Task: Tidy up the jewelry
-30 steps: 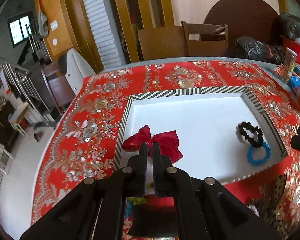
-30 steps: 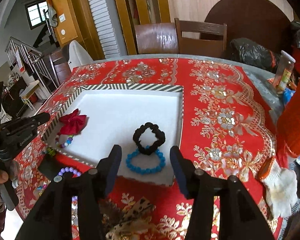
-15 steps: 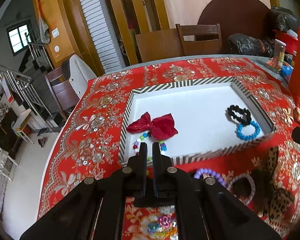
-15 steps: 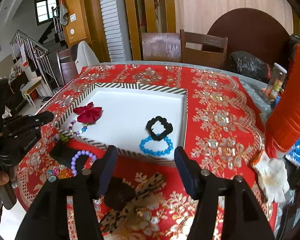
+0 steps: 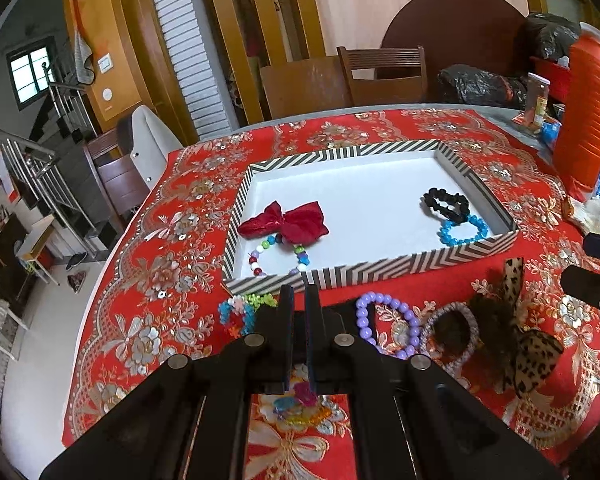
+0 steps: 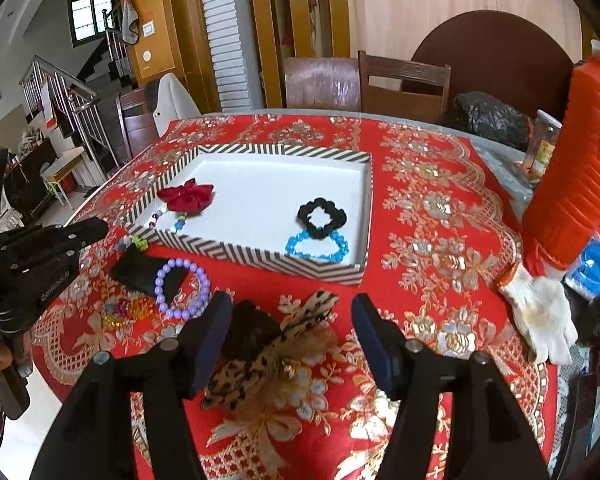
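Fingers: right gripper (image 6: 292,338) spread, just widened, empty; left gripper (image 5: 299,300) near-closed, empty; both now short of tray (image 5: 412,266).

My left gripper (image 5: 299,294): tilted downward, jaws a narrow slit apart, nothing between them. My right gripper (image 6: 290,312): tilted downward, jaws just widened, standing apart, gripping nothing.

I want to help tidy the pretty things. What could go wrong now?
The open right tongs hover over the leopard bow, which overlaps a dark scrunchie; both might get pinched together. The purple bracelet lies close by and could get knocked. In the tray, new pieces may tangle with the blue bracelet.
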`<act>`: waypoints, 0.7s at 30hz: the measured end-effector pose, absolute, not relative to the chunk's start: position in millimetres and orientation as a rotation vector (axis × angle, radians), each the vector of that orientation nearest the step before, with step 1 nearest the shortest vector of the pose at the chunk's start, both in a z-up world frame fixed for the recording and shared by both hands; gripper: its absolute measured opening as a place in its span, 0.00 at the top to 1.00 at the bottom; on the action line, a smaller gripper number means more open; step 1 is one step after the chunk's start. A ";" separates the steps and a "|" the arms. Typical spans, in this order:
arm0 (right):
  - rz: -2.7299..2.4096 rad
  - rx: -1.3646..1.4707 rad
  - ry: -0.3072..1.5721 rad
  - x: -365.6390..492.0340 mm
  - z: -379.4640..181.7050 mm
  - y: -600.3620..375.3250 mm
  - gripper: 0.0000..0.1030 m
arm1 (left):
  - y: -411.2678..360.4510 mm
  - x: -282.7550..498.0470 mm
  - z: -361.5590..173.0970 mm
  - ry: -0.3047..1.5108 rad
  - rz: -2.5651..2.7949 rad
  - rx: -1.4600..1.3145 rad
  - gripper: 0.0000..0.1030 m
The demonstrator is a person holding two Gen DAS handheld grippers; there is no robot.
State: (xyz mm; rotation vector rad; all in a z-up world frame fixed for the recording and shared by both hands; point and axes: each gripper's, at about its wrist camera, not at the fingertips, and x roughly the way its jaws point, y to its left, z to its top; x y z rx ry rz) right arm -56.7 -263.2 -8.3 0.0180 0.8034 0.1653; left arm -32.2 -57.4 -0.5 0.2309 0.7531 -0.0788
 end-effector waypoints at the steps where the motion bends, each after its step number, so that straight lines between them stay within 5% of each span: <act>1: 0.164 0.016 0.805 -58.4 -8.8 -263.2 0.36 | -57.4 -34.4 -0.7 0.755 -0.081 0.228 0.85; 21: 0.167 0.017 0.831 -66.5 -12.1 -263.0 0.36 | -51.4 -41.8 -10.2 0.795 -0.066 0.218 0.85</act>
